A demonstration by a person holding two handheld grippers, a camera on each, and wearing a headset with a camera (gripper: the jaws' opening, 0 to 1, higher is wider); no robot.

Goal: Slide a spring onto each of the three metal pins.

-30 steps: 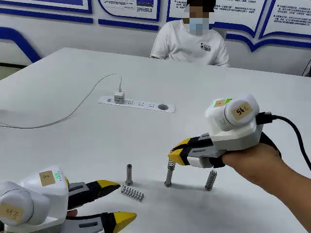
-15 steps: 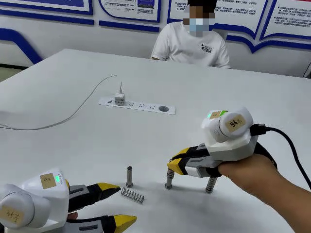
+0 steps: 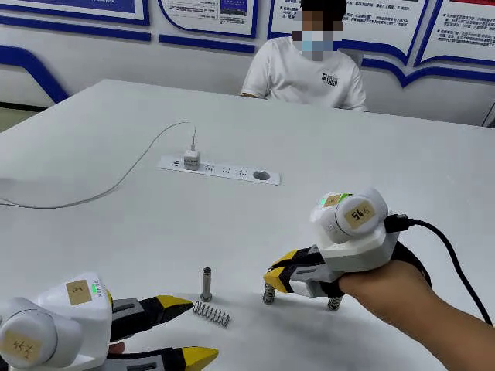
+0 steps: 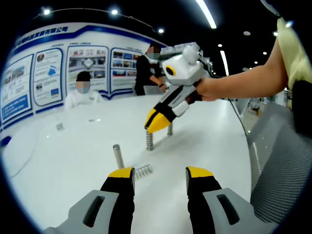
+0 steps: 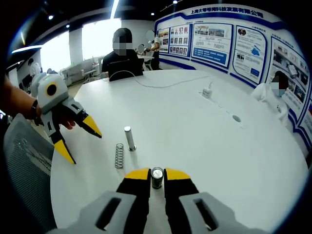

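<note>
Three metal pins stand on the white table [image 3: 116, 224]. The left pin [image 3: 206, 283] [image 4: 117, 156] [image 5: 129, 138] is bare, and a loose spring [image 3: 211, 312] [image 4: 143, 170] [image 5: 119, 156] lies beside it. My right gripper [image 3: 277, 280] [image 5: 151, 174] is low over the middle pin [image 3: 268, 294] [image 4: 149, 140], its jaws shut on the spring [image 5: 157, 176] around that pin. The right pin [image 3: 334, 303] [image 4: 170, 129] carries a spring. My left gripper [image 3: 189, 331] [image 4: 160, 173] is open, hovering just short of the loose spring.
A white power strip [image 3: 219, 168] with a plugged charger [image 3: 190, 160] and its cable lies mid-table. A person [image 3: 304, 66] sits at the far side. The right gripper's black cable [image 3: 456, 270] trails off to the right.
My right gripper has come down along the middle pin, taking the spring from the pin's top to near its base. The left gripper has barely moved.
</note>
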